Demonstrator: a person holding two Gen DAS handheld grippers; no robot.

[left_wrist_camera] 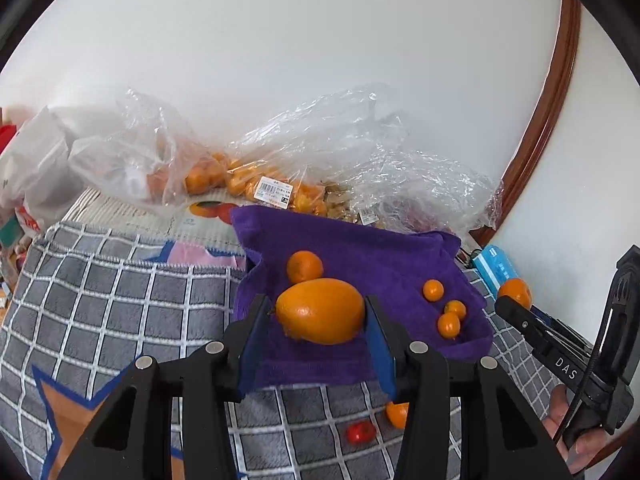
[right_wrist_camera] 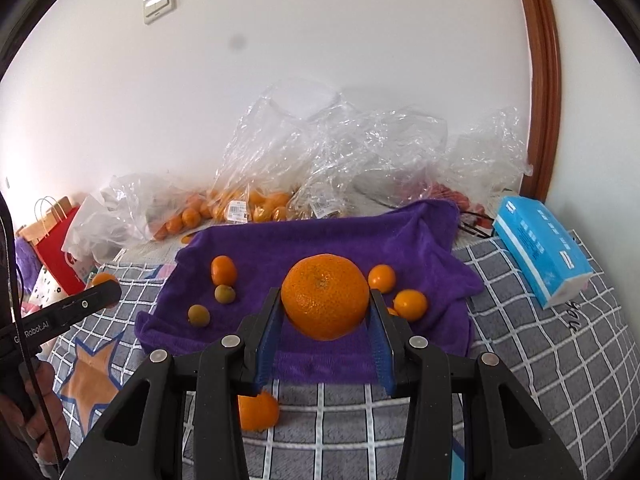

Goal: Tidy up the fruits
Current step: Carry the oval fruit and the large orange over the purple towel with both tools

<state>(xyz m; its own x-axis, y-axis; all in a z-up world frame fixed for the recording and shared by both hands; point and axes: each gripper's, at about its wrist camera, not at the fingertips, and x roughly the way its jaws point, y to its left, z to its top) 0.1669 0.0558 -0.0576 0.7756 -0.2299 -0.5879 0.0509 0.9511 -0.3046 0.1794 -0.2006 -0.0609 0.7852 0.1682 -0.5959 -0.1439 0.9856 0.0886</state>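
My left gripper (left_wrist_camera: 320,314) is shut on a large oval orange (left_wrist_camera: 320,310) and holds it above the purple towel (left_wrist_camera: 360,248). A mandarin (left_wrist_camera: 305,266) and three small kumquats (left_wrist_camera: 448,310) lie on the towel. My right gripper (right_wrist_camera: 325,308) is shut on a big round mandarin (right_wrist_camera: 325,296) above the same towel (right_wrist_camera: 320,236). Orange kumquats (right_wrist_camera: 410,304) and two greenish small fruits (right_wrist_camera: 199,315) lie on it. The right gripper also shows at the right edge of the left wrist view (left_wrist_camera: 514,300).
Clear plastic bags of oranges (left_wrist_camera: 248,176) lie behind the towel by the wall. A blue tissue pack (right_wrist_camera: 540,248) lies right. A loose orange (right_wrist_camera: 258,410) and a red fruit (left_wrist_camera: 360,432) sit on the checked blanket (left_wrist_camera: 120,300). A red paper bag (right_wrist_camera: 56,244) stands left.
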